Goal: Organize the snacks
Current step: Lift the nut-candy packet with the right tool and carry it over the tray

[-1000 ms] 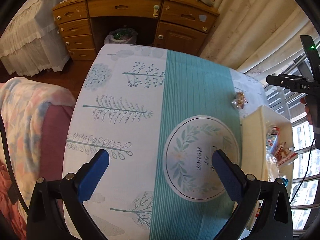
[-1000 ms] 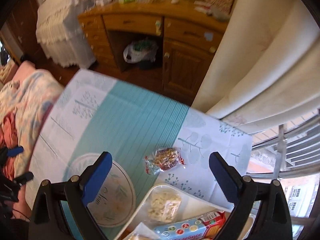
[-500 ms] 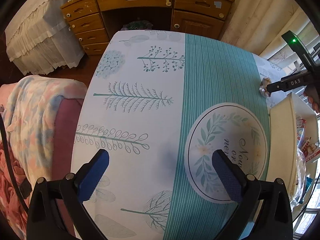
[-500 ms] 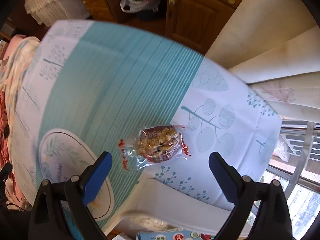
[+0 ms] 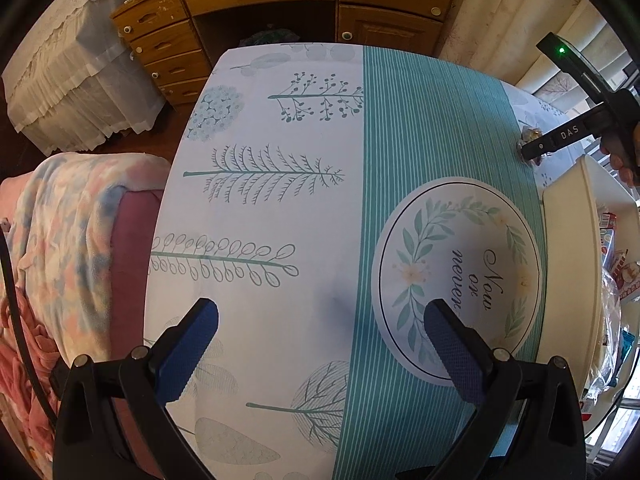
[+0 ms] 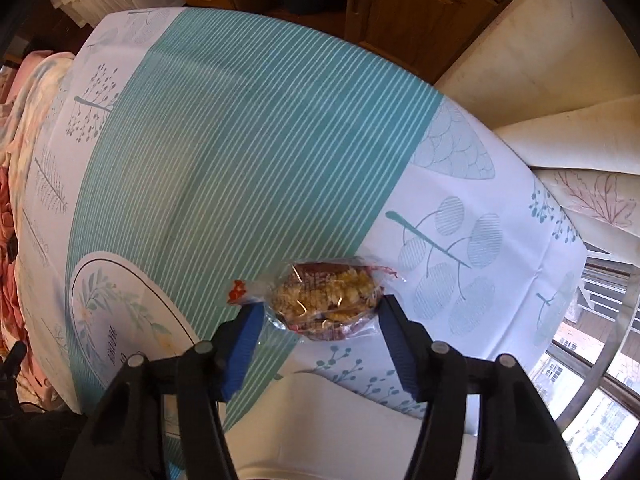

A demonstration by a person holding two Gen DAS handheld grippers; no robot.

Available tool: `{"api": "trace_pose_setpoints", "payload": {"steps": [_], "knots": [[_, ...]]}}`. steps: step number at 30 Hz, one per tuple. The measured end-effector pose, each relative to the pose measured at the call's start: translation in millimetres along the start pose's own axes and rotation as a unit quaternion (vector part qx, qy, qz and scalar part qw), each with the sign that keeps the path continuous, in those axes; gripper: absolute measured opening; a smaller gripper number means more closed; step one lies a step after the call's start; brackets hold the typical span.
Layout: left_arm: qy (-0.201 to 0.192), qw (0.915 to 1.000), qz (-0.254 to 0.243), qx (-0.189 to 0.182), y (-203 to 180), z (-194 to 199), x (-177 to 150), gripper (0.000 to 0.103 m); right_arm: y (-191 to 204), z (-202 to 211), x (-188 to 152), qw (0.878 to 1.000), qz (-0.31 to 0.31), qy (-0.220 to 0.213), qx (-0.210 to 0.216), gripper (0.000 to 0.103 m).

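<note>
right hand-held gripper (image 6: pixel 320 314): lowered since a second ago, jaws just closing onto snack packet (image 6: pixel 324 300) | packet: on counter (image 6: pixel 240 140) beside tray (image 6: pixel 340 420) | left hand-held gripper (image 5: pixel 320 332): apart, empty, slightly lower

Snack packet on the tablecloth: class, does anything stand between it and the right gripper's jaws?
Nothing visible does. The right gripper points down over the snack packet, its jaws, just closing, flank the wrapper's two ends. The cream bin sits just beside it.
</note>
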State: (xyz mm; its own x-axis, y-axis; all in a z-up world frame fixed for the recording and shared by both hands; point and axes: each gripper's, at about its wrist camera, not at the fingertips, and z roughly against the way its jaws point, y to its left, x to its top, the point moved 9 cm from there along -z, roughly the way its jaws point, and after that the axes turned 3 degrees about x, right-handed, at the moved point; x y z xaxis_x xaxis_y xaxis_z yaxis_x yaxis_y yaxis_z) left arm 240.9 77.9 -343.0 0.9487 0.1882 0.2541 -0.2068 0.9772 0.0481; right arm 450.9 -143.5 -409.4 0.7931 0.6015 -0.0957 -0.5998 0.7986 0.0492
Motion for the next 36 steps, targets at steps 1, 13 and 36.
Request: {"api": "trace_pose_setpoints", "payload": {"steps": [1,13,36], "knots": [[-0.003,1.0,-0.001,-0.001,-1,2,0,0.102,1,-1,0,1.0,0.0,-0.001,-0.002,0.06],[-0.024,0.9996,0.002,0.012,9,37,-7,0.102,6,12,2,1.0,-0.019,-0.01,-0.003,0.057],[-0.076,0.9959,0.0,0.049,-12,135,-68,0.102,95,139,-47,0.982,0.025,-0.169,0.085,0.058]]}}
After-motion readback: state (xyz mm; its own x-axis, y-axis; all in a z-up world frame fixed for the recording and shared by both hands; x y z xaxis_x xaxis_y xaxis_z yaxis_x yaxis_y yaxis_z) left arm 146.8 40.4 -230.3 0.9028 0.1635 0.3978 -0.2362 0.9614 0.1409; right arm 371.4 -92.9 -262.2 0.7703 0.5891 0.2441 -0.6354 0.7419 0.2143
